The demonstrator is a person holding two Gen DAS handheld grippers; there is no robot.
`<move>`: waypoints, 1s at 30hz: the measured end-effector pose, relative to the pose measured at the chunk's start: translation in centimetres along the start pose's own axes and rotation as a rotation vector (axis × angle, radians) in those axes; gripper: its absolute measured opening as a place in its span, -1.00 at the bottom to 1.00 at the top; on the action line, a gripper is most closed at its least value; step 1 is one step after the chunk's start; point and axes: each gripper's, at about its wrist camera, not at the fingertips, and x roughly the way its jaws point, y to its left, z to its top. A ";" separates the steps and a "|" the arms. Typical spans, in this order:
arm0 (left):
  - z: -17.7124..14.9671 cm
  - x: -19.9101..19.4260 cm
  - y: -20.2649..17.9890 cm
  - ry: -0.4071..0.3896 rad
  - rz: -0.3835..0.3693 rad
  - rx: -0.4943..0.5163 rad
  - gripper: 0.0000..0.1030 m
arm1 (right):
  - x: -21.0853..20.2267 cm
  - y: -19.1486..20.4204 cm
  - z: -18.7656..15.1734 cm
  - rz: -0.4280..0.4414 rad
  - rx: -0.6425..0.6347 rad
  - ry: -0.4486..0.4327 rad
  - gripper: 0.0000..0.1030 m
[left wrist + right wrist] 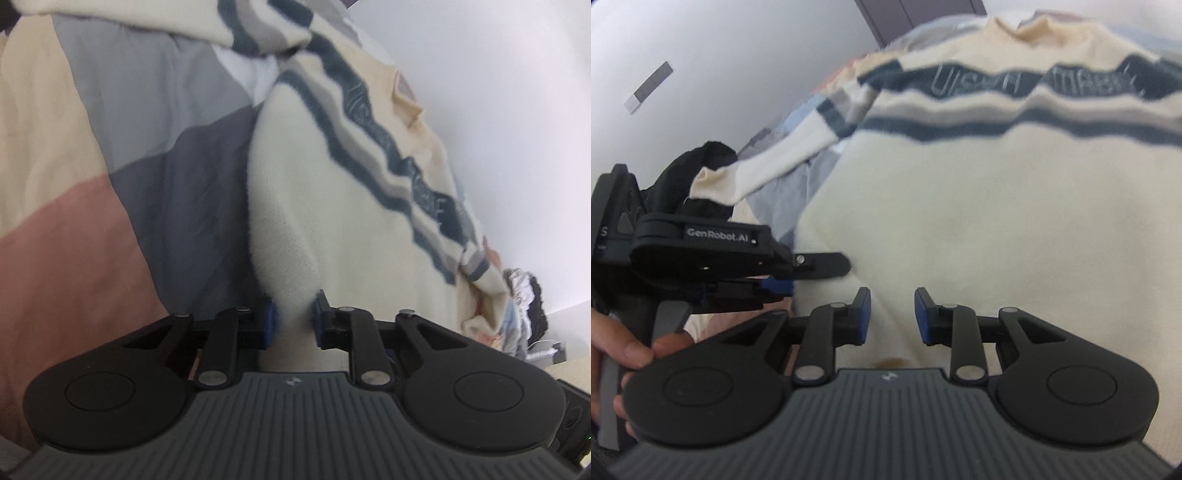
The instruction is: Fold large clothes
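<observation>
1. Plain white wall [517, 110] behind; bed under a patchwork cover of grey, beige and pink cloth [110, 166].
2. Spread flat on that cover: cream fleecy sweater with dark and grey chest stripes [960, 203].
3. Probably soft, limp, light, bulky; best taken at hem or side edge.
4. Left tool [291, 317] pinching a fold of the hem.
5. Right tool [892, 314] spread, hovering over the lower front.
</observation>
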 end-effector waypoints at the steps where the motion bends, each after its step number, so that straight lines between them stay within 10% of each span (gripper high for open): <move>1: 0.0 -0.8 0.0 -0.017 -0.022 0.004 -0.59 | -0.6 0.2 0.0 -0.004 -0.006 -0.023 -0.42; 8: 0.6 -3.7 -1.7 -0.034 0.066 0.134 -0.72 | -1.4 1.9 -0.1 -0.030 -0.111 -0.092 -0.41; 21: 0.0 -2.6 -1.1 -0.022 0.188 0.190 -0.69 | 2.0 2.0 -1.9 -0.006 -0.123 0.069 -0.42; 30: -0.3 -6.8 -5.8 -0.236 0.220 0.360 0.00 | -2.3 0.1 0.1 -0.079 -0.052 -0.103 -0.41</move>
